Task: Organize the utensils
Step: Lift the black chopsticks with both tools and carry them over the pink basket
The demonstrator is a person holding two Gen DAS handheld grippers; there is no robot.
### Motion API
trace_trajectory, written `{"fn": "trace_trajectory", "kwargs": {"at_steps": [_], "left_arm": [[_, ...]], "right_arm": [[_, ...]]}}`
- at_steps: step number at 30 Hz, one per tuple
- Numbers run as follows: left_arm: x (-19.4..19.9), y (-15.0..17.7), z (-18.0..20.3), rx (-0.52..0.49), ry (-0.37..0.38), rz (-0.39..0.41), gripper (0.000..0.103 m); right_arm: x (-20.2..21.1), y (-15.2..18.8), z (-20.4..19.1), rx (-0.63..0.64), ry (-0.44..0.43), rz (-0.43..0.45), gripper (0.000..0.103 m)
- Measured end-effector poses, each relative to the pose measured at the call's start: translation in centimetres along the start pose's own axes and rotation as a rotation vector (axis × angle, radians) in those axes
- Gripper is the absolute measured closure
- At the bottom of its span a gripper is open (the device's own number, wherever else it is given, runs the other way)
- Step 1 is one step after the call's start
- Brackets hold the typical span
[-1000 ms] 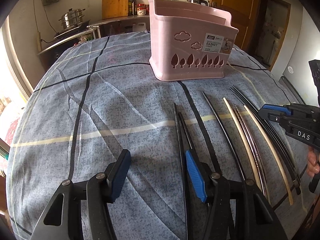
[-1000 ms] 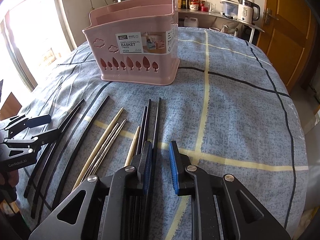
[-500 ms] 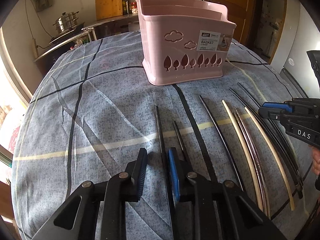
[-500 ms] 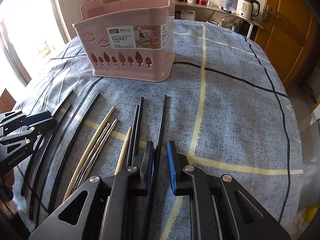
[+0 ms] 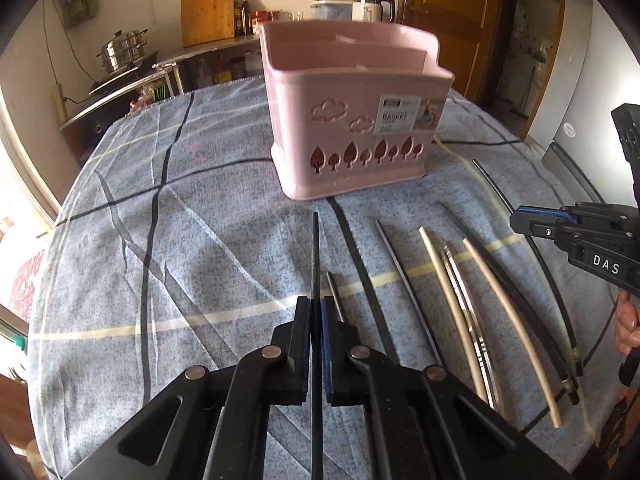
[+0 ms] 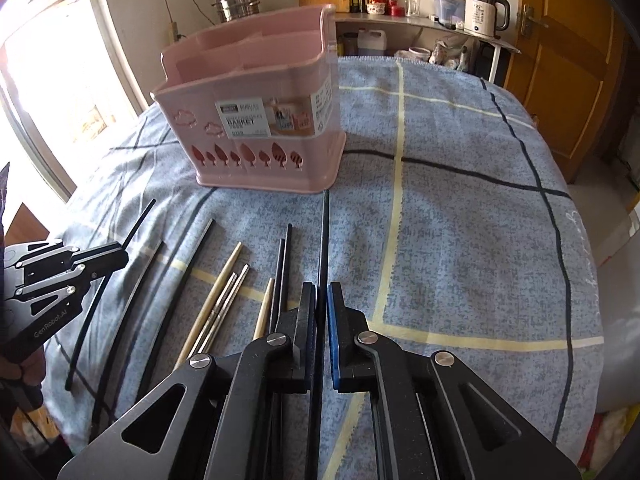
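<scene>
A pink utensil basket stands on the blue checked tablecloth. My left gripper has its jaws closing tight on a black chopstick, which points at the basket. The jaws of my right gripper are closing too, with their pads pressing on another black chopstick. Between the two grippers several chopsticks lie on the cloth: cream ones, a metal pair and black ones. Each gripper shows at the edge of the other's view.
Behind the table runs a kitchen counter with a steel pot, a cutting board and a kettle. A wooden door stands at the right. A hand holds the right gripper's handle. The table's edges curve away on both sides.
The left jaws went from wide open to shut on a black chopstick and lifted it a little. The right jaws narrowed onto their black chopstick. The basket sits closer in the left view.
</scene>
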State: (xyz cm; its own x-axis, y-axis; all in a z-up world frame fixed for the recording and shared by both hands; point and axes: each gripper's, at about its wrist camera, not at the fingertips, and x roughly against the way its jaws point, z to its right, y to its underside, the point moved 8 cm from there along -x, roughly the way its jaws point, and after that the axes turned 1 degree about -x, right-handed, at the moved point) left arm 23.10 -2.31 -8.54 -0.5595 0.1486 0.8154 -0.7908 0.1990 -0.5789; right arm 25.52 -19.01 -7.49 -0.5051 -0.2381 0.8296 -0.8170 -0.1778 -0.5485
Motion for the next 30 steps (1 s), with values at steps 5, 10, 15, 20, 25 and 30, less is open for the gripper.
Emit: {"fn": "trace_trajectory", "kwargs": {"at_steps": [5, 10, 15, 20, 25, 30], "left_arm": [[3.1, -1.7, 0.2, -0.001, 0.016, 0.065, 0.098], [6.4, -3.6, 0.4, -0.002, 0.038, 0.132, 0.098], [9.0, -5.0, 0.2, 0.006, 0.053, 0.179, 0.098], [11.0, -5.8, -0.3, 0.028, 0.068, 0.211, 0.098], [12.4, -6.4, -0.3, 0.031, 0.075, 0.233, 0.098], [13.0, -6.9, -0.3, 0.037, 0.086, 0.237, 0.098]], "right_arm": [[2.5, -1.0, -0.2, -0.006, -0.014, 0.060, 0.097], [5.2, -2.5, -0.3, -0.014, -0.014, 0.125, 0.097], [7.9, -3.7, -0.4, -0.021, -0.014, 0.189, 0.098], [10.3, -4.5, -0.6, -0.022, -0.016, 0.236, 0.098], [12.3, -5.0, -0.8, -0.019, -0.020, 0.274, 0.098], [13.1, -5.3, -1.0, -0.020, -0.026, 0.293, 0.098]]}}
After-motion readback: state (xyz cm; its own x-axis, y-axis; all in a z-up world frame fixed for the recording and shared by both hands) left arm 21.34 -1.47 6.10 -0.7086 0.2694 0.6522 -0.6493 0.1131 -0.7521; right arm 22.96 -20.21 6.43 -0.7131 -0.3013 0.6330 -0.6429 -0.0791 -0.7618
